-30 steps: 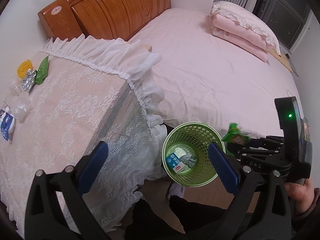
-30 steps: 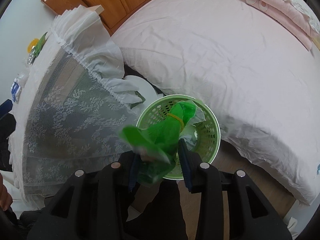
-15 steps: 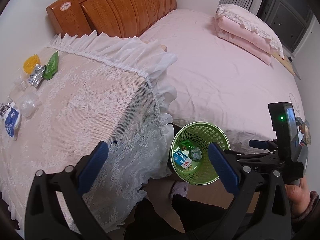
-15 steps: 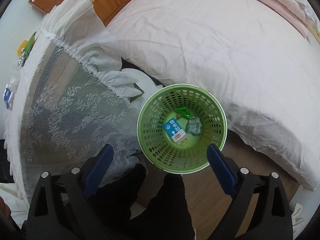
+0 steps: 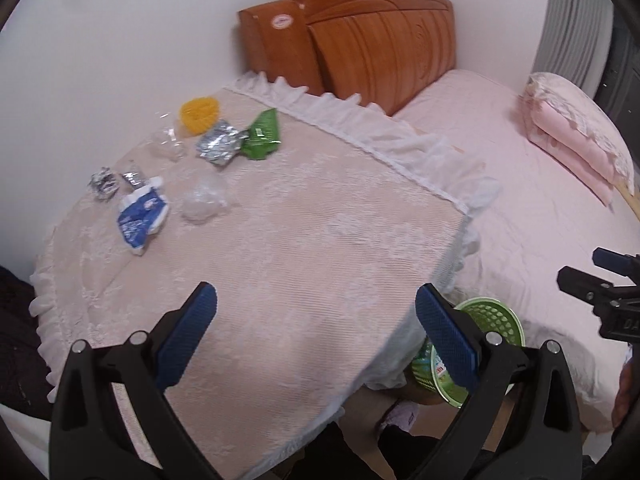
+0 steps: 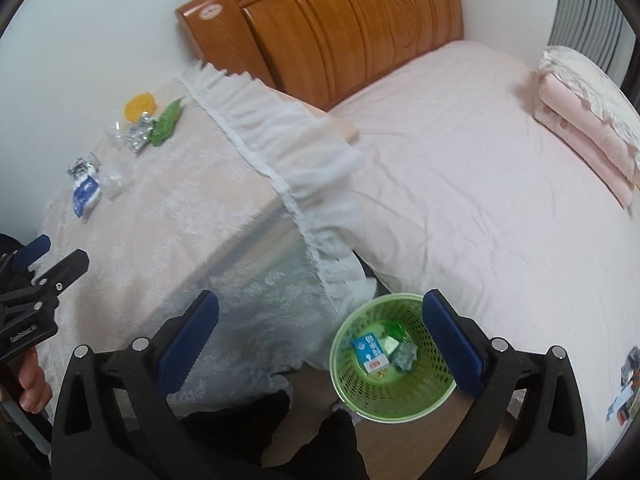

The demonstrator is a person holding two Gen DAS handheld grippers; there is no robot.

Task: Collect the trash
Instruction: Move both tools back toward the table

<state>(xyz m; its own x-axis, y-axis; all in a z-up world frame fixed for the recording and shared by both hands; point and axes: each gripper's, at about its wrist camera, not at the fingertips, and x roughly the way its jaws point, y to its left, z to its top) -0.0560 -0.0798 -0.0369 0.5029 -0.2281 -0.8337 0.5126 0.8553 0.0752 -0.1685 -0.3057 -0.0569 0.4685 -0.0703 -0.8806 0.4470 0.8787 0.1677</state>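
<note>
The left gripper (image 5: 316, 332) hangs above the lace-covered table (image 5: 304, 248), fingers spread wide with nothing between them. The right gripper (image 6: 320, 336) hangs over the table's near corner and the green basket (image 6: 348, 392), fingers likewise spread and empty. The basket stands on the floor between table and bed (image 6: 480, 184); it holds a blue-and-white carton (image 6: 370, 352) and crumpled wrappers. On the table's far side lie a blue-and-white packet (image 5: 140, 218), a clear plastic wad (image 5: 204, 200), foil scraps (image 5: 106, 182), a silver wrapper (image 5: 220, 144), a green wrapper (image 5: 264, 136) and a yellow item (image 5: 199, 114).
</note>
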